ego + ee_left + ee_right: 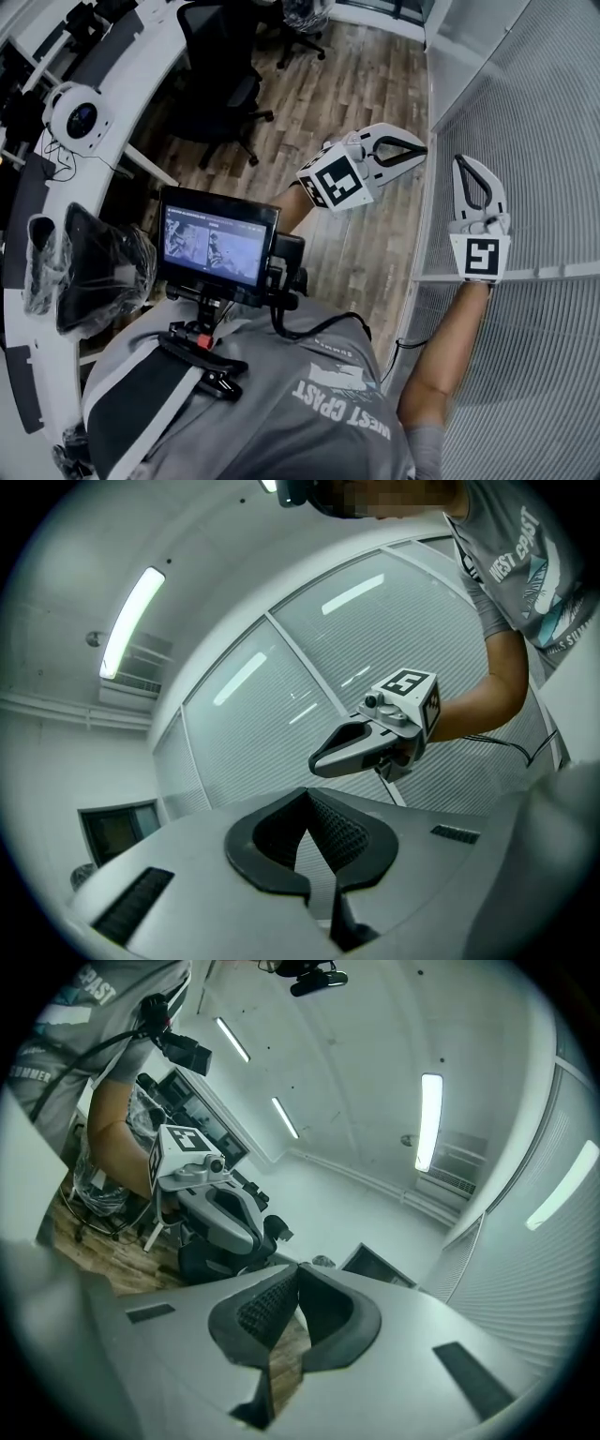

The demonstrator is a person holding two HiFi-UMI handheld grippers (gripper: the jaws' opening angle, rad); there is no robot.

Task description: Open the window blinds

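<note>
White slatted window blinds (pixel 534 131) cover the glass wall on the right of the head view, with their slats closed. My left gripper (pixel 420 150) is held level, its tips just short of the blinds' edge, and its jaws are shut on nothing. My right gripper (pixel 463 165) is up against the blinds, also shut and empty. In the left gripper view my own shut jaws (pixel 307 797) face the blinds (pixel 262 714), with the right gripper (pixel 323 758) in front of them. The right gripper view shows its own shut jaws (pixel 296 1269) and the left gripper (pixel 262 1230) beyond.
A horizontal frame rail (pixel 534 274) crosses the blinds at my right wrist. A curved white desk (pixel 112 112) with equipment runs along the left. Black office chairs (pixel 220 75) stand on the wooden floor (pixel 366 84). A small monitor (pixel 217 242) hangs on the person's chest.
</note>
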